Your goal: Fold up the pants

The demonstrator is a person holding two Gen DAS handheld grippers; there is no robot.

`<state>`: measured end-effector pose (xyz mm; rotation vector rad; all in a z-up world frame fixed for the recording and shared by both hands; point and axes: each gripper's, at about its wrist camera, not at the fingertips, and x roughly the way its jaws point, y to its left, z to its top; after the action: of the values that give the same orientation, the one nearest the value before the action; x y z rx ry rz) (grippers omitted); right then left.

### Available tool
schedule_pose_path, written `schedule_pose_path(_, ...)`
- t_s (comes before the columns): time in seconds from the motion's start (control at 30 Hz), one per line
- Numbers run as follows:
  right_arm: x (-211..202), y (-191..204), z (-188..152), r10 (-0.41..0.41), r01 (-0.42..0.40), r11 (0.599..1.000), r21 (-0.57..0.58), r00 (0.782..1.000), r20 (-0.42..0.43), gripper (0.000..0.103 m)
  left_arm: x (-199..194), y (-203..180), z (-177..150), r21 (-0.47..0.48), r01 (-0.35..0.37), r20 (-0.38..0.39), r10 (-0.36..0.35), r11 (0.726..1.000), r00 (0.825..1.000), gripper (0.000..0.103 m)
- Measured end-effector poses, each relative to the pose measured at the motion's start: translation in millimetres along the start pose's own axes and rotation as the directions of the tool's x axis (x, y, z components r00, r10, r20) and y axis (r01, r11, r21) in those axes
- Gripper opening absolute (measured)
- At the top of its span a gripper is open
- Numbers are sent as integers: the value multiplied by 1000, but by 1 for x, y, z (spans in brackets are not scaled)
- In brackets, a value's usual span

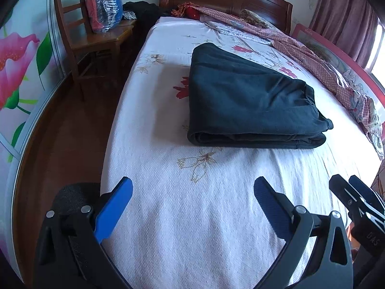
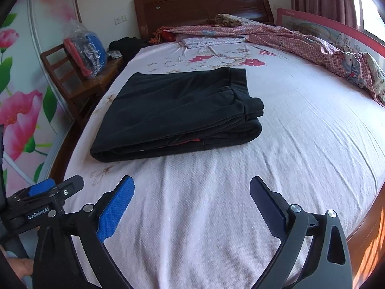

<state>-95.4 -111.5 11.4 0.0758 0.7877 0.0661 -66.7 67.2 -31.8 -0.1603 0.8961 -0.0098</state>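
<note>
We saw the folded dark pants (image 1: 250,101) lying on the bed (image 1: 192,216), our left hand-held gripper (image 1: 192,190) spread wide, well apart.

Left tongs (image 1: 192,193) and right tongs (image 2: 192,192) side by side, both spread wide, empty.

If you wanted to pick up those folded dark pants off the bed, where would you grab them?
Probably the near folded edge of the pants, coming in low from the foot of the bed. There the layers end in one rounded fold, so a finger could slide under the stack. The right end shows loose, uneven layers that might slip apart.
</note>
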Motion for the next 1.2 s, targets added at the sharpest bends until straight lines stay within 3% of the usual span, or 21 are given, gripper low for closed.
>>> schedule_pose_path(0.47, 16, -9, -1, -47, 48, 998, 31, 998, -45, 96, -9, -14, 0, 83, -33, 63, 28, 996, 998, 101)
schedule_pose_path(1.2, 17, -12, -7, -35, 37, 999, 38, 998, -57, 96, -7, -17, -4, 97, -26, 47, 22, 995, 999, 101)
